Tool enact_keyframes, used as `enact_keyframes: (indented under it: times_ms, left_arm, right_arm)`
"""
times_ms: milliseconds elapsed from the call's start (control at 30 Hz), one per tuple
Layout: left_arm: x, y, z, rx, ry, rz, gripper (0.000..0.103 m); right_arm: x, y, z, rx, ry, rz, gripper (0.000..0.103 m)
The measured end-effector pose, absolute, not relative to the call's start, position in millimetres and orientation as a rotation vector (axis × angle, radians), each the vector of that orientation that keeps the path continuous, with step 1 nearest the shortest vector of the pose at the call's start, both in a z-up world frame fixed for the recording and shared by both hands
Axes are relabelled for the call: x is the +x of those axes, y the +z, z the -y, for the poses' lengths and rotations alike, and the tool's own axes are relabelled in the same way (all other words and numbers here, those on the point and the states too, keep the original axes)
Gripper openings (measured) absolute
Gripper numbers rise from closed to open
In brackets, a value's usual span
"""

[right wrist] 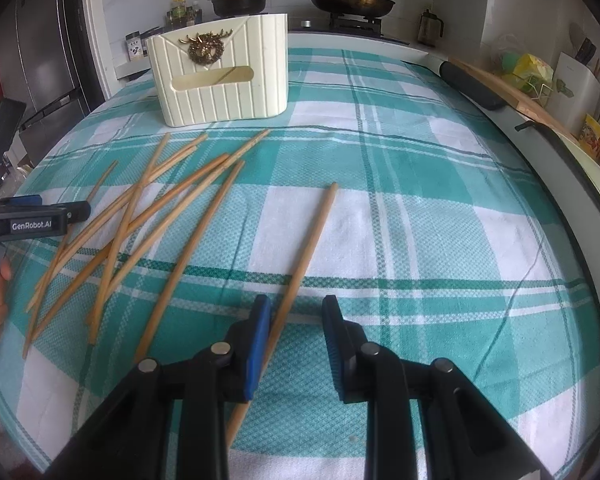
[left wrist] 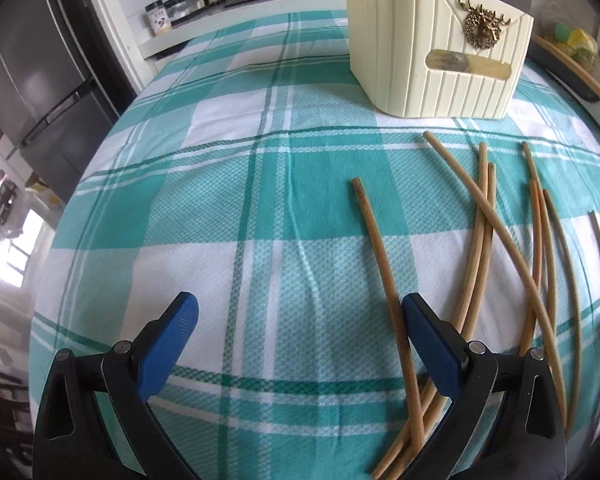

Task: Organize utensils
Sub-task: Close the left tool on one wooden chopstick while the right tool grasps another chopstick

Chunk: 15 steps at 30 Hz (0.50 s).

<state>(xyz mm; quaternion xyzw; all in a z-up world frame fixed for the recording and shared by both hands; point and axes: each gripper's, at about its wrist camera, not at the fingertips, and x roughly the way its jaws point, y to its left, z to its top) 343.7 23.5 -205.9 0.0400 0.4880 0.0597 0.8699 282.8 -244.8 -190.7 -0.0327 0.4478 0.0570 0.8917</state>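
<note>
Several wooden chopsticks (left wrist: 484, 232) lie scattered on the teal checked tablecloth; they also show in the right wrist view (right wrist: 140, 216). A cream ribbed holder box (left wrist: 432, 44) with a gold deer ornament stands behind them, also seen in the right wrist view (right wrist: 220, 76). My left gripper (left wrist: 300, 320) is open and empty over the cloth, its right finger beside the leftmost chopstick (left wrist: 384, 264). My right gripper (right wrist: 296, 312) is open, low over the cloth, with a lone chopstick (right wrist: 308, 248) lying between its fingers, close to the left one.
The left gripper body (right wrist: 32, 220) and the hand holding it show at the right wrist view's left edge. A stove with pans (right wrist: 352, 0), bottles (right wrist: 180, 12), a fridge (left wrist: 32, 76) and a cutting board (right wrist: 512, 92) stand beyond the table edge (right wrist: 540, 152).
</note>
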Motion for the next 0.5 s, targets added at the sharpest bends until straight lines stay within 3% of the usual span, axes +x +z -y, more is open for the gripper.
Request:
enact_keyframes:
  times_ms: [500]
  left_arm:
    - [316.0,-205.7,-60.5,0.103,0.055,-1.053,0.101]
  right_arm:
    - [274.3,-188.6,265.1,-0.139,0.117,-0.970,0.028]
